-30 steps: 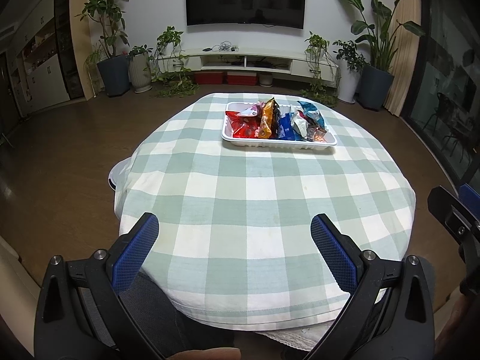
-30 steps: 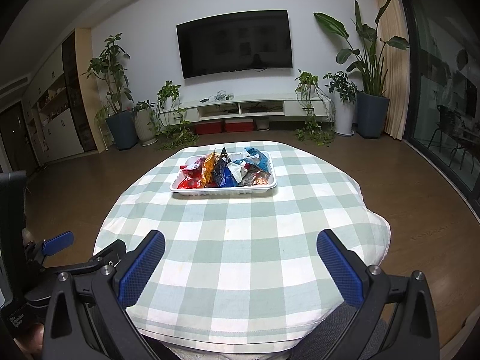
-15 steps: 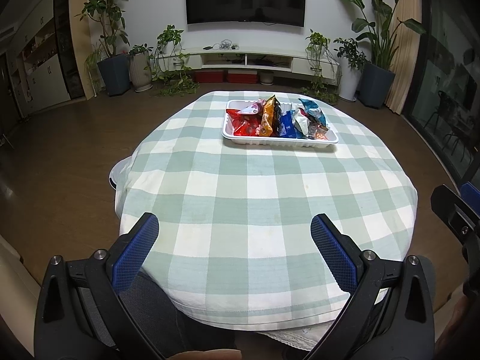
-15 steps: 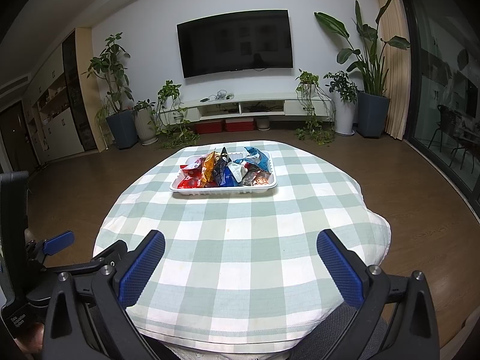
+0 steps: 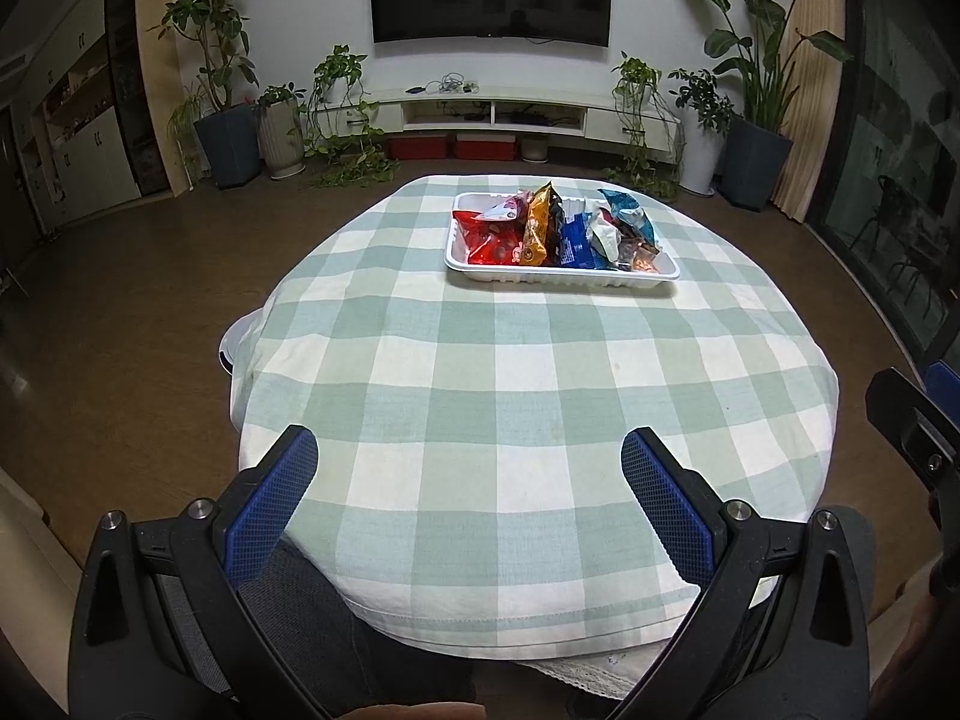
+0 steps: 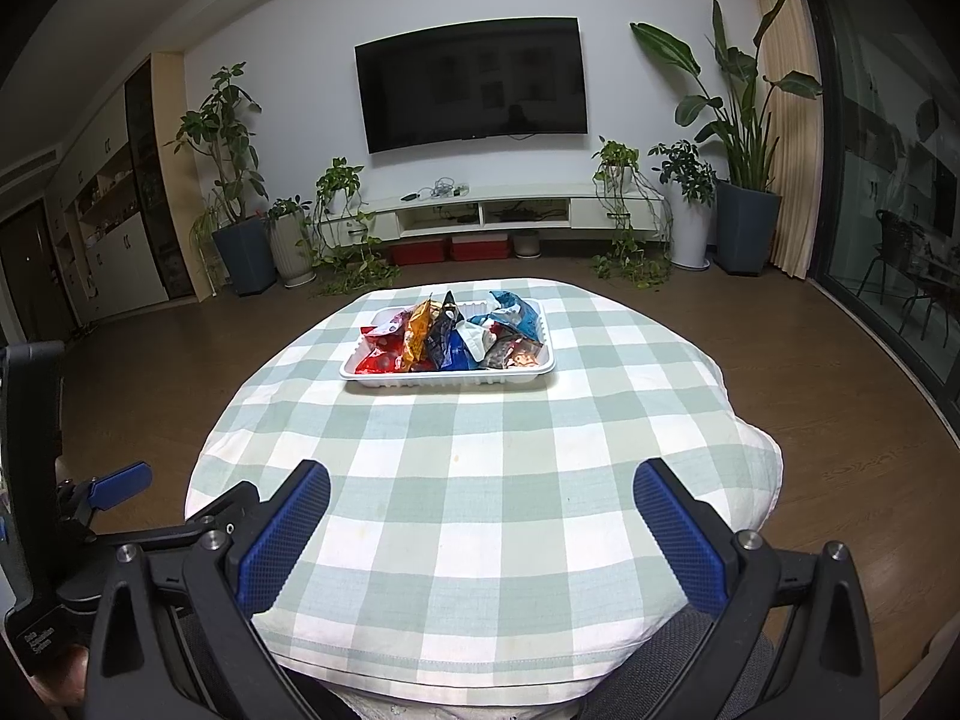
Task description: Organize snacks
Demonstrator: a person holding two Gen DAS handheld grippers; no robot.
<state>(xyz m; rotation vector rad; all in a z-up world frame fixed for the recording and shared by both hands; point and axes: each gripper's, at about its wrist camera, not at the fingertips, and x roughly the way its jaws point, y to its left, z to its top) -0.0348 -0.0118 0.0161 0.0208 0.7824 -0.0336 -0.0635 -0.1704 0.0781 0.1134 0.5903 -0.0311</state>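
A white tray (image 5: pixel 564 278) (image 6: pixel 450 380) sits on the far side of the round table with the green-and-white checked cloth (image 5: pixel 510 372) (image 6: pixel 480 450). It holds several snack packets: red (image 5: pixel 489 240), orange (image 5: pixel 536 228), blue (image 5: pixel 575 246) and light blue (image 5: pixel 627 213). My left gripper (image 5: pixel 468 480) is open and empty over the near table edge. My right gripper (image 6: pixel 480 510) is open and empty, also at the near edge. Both are far from the tray.
Brown floor surrounds the table. A TV (image 6: pixel 471 90), a low white cabinet (image 6: pixel 498 213) and potted plants (image 6: pixel 741 180) stand along the far wall. The other gripper shows at the right edge of the left wrist view (image 5: pixel 918 420) and at the left edge of the right wrist view (image 6: pixel 78 510).
The left wrist view has risen very slightly, so the tray sits a little lower in it. The right gripper has not visibly moved. Both stay open.
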